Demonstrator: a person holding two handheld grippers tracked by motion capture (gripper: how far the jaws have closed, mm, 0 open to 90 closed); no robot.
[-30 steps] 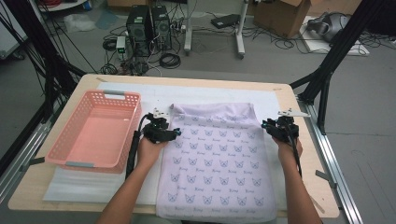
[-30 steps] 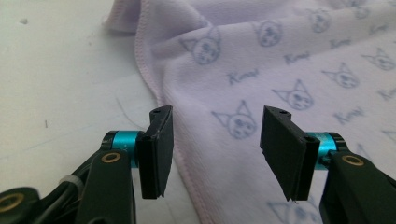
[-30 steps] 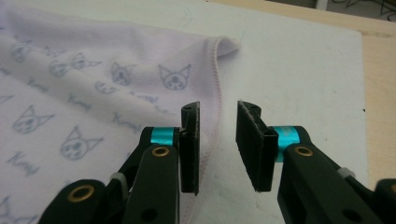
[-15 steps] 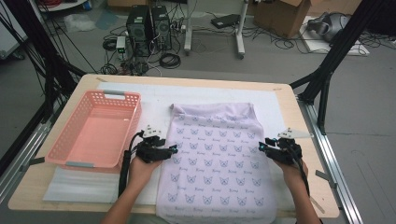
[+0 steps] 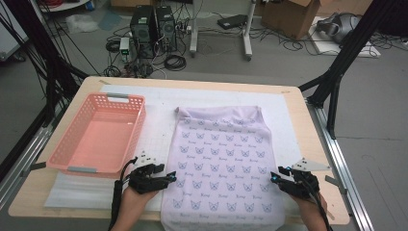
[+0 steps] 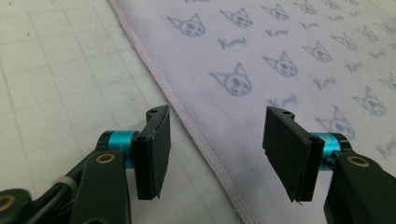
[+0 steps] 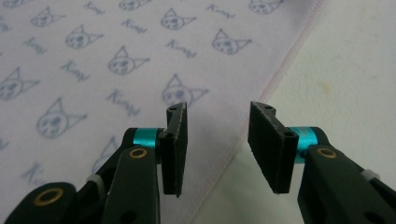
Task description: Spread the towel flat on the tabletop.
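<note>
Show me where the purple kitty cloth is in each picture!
High view: the cloth lies mid-table, right of the pink basket.
Left gripper view: it fills the upper right, hem running between the open jaws.
Right gripper view: it covers the left, hem between the open jaws.
Shared landmark: its stitched hem and cat-face print.

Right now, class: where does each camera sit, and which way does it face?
High view: above the person's side, facing forward and down on the cloth; forearms, left gripper and right gripper.
Left gripper view: on the left gripper, facing the cloth's hem.
Right gripper view: on the right gripper, likewise.
Shared: the cloth.
</note>
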